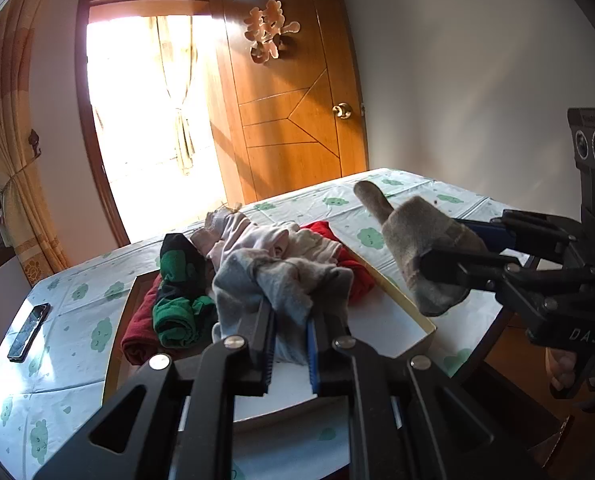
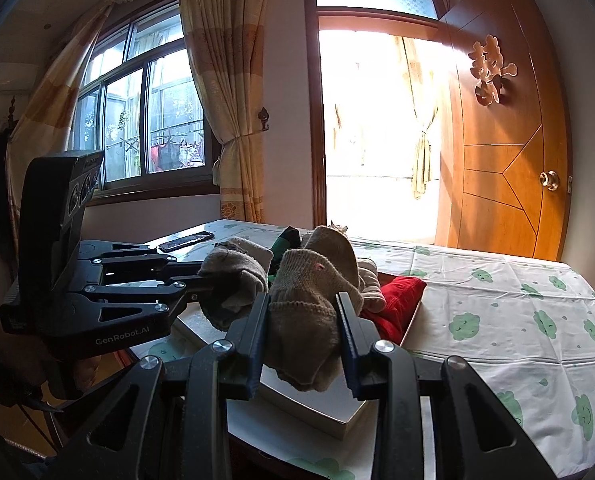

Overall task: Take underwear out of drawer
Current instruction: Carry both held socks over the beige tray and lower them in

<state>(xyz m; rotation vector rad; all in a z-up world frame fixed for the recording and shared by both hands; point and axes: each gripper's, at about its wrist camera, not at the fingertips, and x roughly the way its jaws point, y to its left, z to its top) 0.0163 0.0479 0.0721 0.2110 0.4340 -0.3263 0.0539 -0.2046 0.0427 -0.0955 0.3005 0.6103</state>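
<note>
A shallow white drawer box (image 1: 401, 300) lies on the table, heaped with clothes: grey and pale garments (image 1: 257, 252), a green-and-black piece (image 1: 177, 280), red cloth (image 1: 357, 268). My left gripper (image 1: 291, 332) is shut on a grey garment (image 1: 285, 284) at the pile's near edge; it also shows in the right wrist view (image 2: 213, 284). My right gripper (image 2: 301, 320) is shut on a brownish knit garment (image 2: 309, 308), held up off the box; in the left wrist view it (image 1: 441, 264) hangs at the right with that garment (image 1: 417, 248).
The table (image 2: 497, 300) has a white cloth with green cloud prints. A black phone (image 1: 29, 332) lies at its left end. A wooden door (image 1: 289, 88), a bright doorway and curtained windows stand behind.
</note>
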